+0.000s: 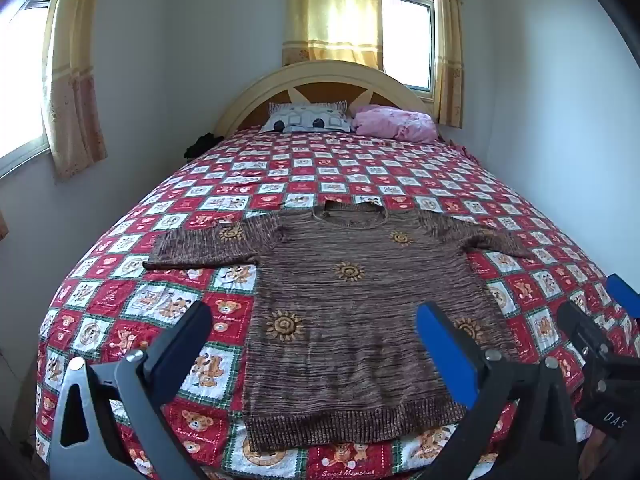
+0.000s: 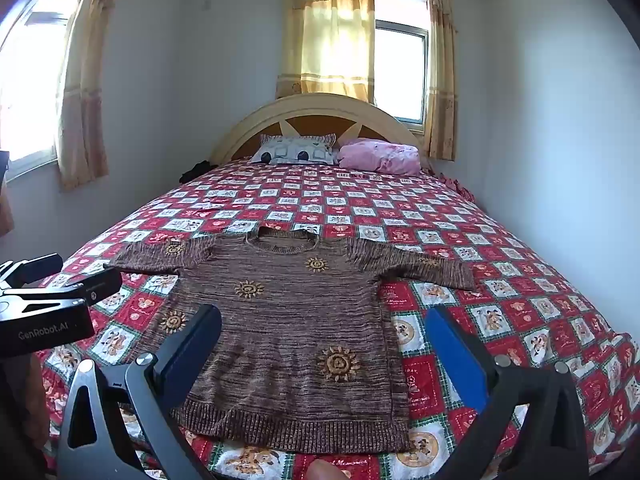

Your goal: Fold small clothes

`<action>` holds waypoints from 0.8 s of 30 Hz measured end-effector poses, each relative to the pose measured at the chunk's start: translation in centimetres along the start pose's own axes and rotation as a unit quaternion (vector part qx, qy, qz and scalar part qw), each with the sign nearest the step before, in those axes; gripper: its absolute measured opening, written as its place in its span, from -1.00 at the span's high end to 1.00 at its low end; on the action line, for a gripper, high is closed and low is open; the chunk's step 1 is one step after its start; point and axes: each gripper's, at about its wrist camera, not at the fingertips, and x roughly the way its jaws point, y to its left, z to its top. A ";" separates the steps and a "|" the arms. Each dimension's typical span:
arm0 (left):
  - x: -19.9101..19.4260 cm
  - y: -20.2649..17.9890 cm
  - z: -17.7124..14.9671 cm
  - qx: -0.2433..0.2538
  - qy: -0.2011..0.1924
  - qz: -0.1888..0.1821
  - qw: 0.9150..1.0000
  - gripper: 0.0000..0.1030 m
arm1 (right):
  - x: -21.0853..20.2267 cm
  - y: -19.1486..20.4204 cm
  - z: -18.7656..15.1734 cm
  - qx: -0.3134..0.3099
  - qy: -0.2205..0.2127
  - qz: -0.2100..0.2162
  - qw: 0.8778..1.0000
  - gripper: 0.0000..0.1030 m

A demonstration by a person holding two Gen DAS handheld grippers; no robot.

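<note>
Both tools hover over the foot of the bed, tilted downward toward the bedding. The left tool (image 1: 314, 332) has its two fingers spread as wide as they go, with nothing between them and nothing touched; its dark left finger (image 1: 180, 344) stands over the quilt and its blue-padded right finger (image 1: 444, 352) over the lower part of the sweater. The right tool (image 2: 322, 340) is likewise spread wide and empty, its left finger over the sweater's body and its blue right finger (image 2: 456, 356) over the quilt beside the garment. In the left wrist view the right tool's body shows at the right edge; in the right wrist view the left tool's body sits at the left edge.

The brown knit sweater (image 1: 352, 304) with sun motifs lies flat, front up, on the red patchwork quilt (image 1: 140, 292), hem nearest, both sleeves stretched out sideways, neckline away. Farther off, a patterned pillow (image 1: 306, 118) and a pink bundle (image 1: 394, 122) rest against the curved headboard (image 1: 256, 88), under curtained windows.
</note>
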 end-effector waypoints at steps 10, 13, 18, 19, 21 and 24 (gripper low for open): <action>0.3 -0.7 -0.1 -0.002 -0.002 0.004 1.000 -1.00 | 0.4 -0.4 -0.3 0.005 0.002 -0.001 1.000 -0.98; 0.6 -0.2 -0.4 -0.004 -0.001 -0.001 1.000 -1.00 | 0.4 0.0 -0.3 0.004 0.004 -0.002 1.000 -0.98; 0.8 -0.2 -0.5 -0.002 0.001 -0.004 1.000 -1.00 | 0.5 -0.3 -0.2 0.003 0.004 -0.003 1.000 -0.98; 0.9 -0.2 -0.5 -0.002 0.002 -0.003 1.000 -1.00 | 0.5 -0.3 -0.2 0.003 0.005 -0.004 1.000 -0.98; 0.9 -0.1 -0.5 -0.004 0.003 -0.003 1.000 -1.00 | 0.6 -0.1 -0.1 0.002 0.006 -0.004 1.000 -0.98; 0.9 -0.2 -0.6 -0.003 0.002 0.000 1.000 -1.00 | 0.6 -0.1 -0.2 0.002 0.006 -0.004 1.000 -0.98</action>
